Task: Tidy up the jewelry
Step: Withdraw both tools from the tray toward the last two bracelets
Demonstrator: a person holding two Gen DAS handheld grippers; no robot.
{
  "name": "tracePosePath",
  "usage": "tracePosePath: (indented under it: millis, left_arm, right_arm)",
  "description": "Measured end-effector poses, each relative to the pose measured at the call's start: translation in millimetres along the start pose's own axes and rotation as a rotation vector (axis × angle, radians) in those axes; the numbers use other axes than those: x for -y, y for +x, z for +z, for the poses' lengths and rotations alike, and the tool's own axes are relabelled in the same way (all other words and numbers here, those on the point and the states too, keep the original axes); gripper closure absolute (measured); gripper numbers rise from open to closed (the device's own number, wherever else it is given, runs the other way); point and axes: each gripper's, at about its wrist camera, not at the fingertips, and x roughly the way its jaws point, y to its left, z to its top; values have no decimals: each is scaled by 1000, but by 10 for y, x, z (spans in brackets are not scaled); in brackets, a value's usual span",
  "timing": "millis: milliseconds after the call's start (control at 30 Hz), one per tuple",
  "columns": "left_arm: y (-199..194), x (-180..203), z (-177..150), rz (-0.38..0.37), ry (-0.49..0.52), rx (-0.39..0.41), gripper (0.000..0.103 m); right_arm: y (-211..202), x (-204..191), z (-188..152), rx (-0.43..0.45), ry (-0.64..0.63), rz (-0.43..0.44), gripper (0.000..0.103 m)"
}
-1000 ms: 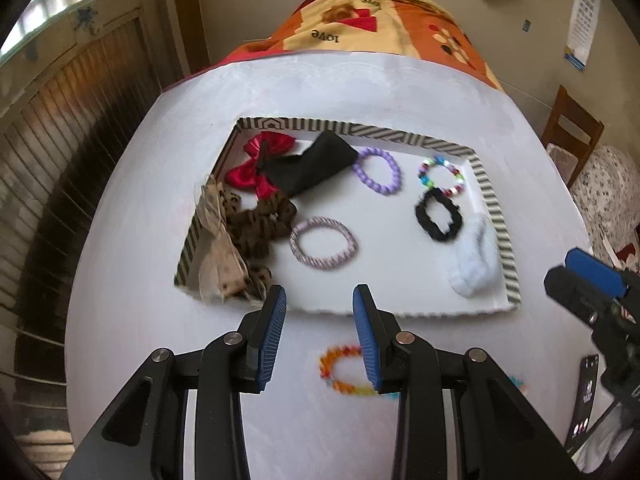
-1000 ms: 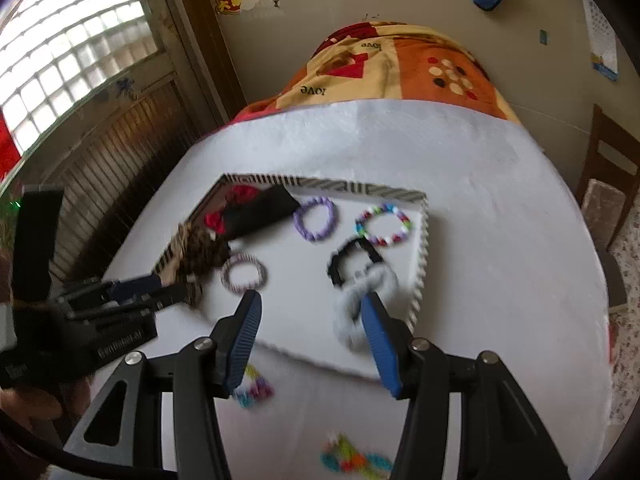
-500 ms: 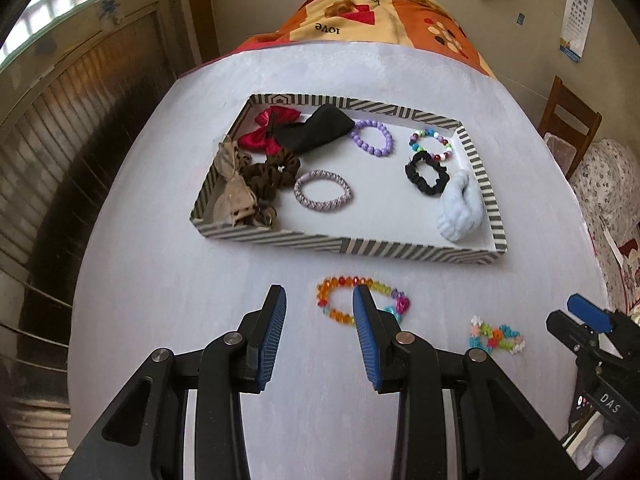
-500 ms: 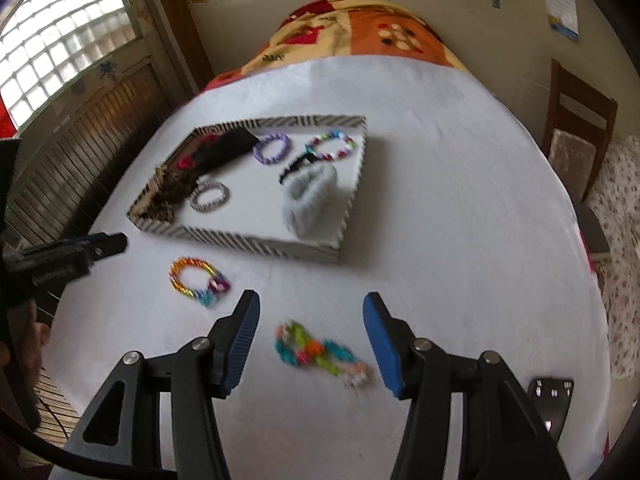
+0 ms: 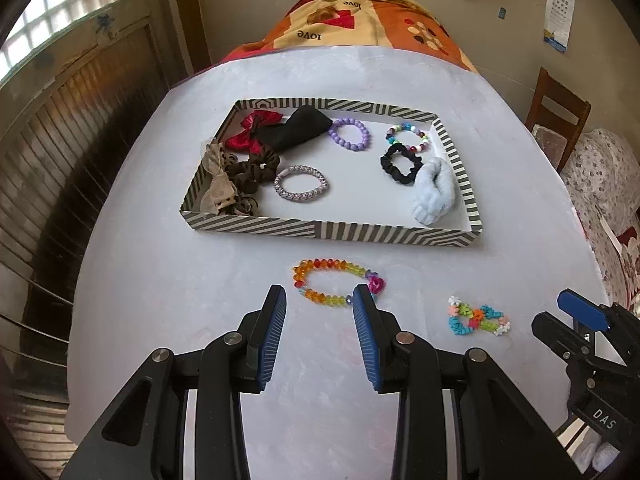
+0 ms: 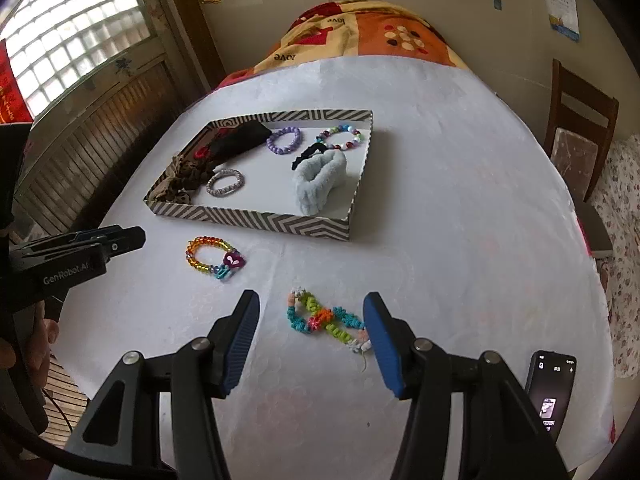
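Left gripper (image 5: 319,312) and right gripper (image 6: 311,320) both released, empty; phone (image 6: 552,390) only in right view.

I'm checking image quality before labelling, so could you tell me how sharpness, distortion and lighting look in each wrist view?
Left wrist view: sharp, strong fisheye bulge, dark corners, tray evenly lit. Right wrist view: also sharp and bulged, window blown out bright, soft shadow beside the tray's right wall.

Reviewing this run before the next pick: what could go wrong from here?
1. The flower bracelet lies twisted with a loose thread; the right gripper may catch only one loop.
2. The bead bracelet lies flat, so the left gripper might push it.
3. The phone lies near the table edge and could get knocked.
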Motion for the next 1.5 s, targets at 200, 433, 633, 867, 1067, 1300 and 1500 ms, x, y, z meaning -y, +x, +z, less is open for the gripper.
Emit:
tracePosePath:
  millis: [200, 433, 633, 867, 1067, 1300, 1500]
  left_arm:
    - [-25, 50, -37, 2, 3, 0, 90]
    - [-29, 83, -61, 1, 2, -1, 90]
    - [17, 51, -91, -5, -11, -18, 90]
    - [300, -287, -119, -71, -111, -114, 90]
    - [603, -559, -111, -112, -211, -179, 90]
    - [898, -566, 2, -159, -224, -229, 84]
    - [1088, -510, 106, -130, -183, -238, 81]
  right_arm:
    - [-40, -25, -27, -2, -17, 6, 44]
    - [-49, -36, -33, -4, -23, 11, 44]
    - [-23, -15, -30, -13, -25, 8, 44]
    - [168, 277, -132, -69, 13, -37, 44]
    - [357, 529, -274, -111, 79, -29, 44]
    - [627, 440, -265, -155, 37, -1, 44]
    - [792, 427, -299, -175, 51, 2, 48]
